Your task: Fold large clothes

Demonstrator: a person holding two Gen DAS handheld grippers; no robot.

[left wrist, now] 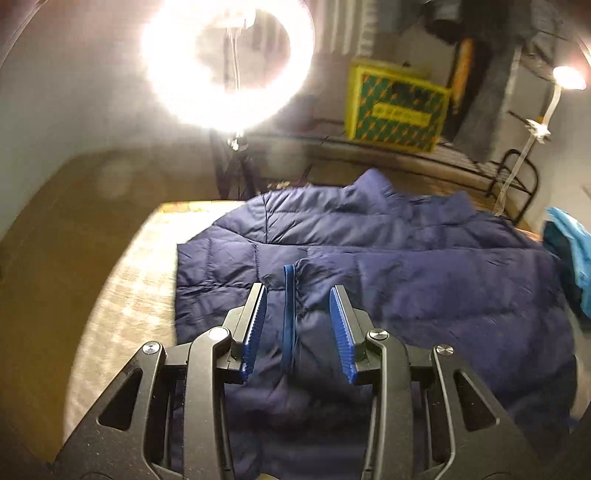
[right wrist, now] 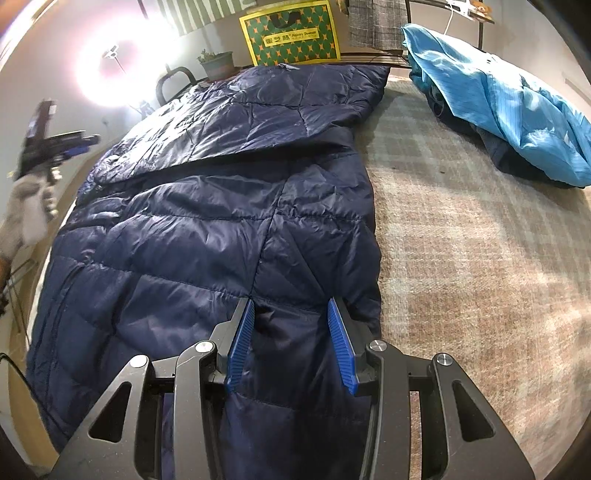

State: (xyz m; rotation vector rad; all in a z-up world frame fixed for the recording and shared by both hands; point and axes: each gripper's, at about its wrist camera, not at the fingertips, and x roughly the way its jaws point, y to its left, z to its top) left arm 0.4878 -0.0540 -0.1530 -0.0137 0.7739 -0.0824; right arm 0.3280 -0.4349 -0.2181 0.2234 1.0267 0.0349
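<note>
A large navy quilted jacket (left wrist: 406, 266) lies spread on a plaid-covered surface (right wrist: 461, 240), its upper part folded across itself. In the left wrist view my left gripper (left wrist: 298, 295) hovers over the jacket's near left part. Its jaws stand apart, and a bright blue cuff strip (left wrist: 289, 314) stands between the pads, touching neither. In the right wrist view my right gripper (right wrist: 291, 305) is at the jacket's (right wrist: 192, 236) near right edge, with puffy fabric bunched between its pads. The left gripper (right wrist: 86, 142) also shows blurred at far left, held by a gloved hand (right wrist: 29, 206).
A crumpled light blue garment (right wrist: 498, 99) lies at the far right of the surface. Behind the jacket are a yellow-green patterned box (right wrist: 291, 33), a potted plant (right wrist: 216, 62) and a black metal rack (left wrist: 513, 173). A bright ring light (left wrist: 229, 62) glares at the back left.
</note>
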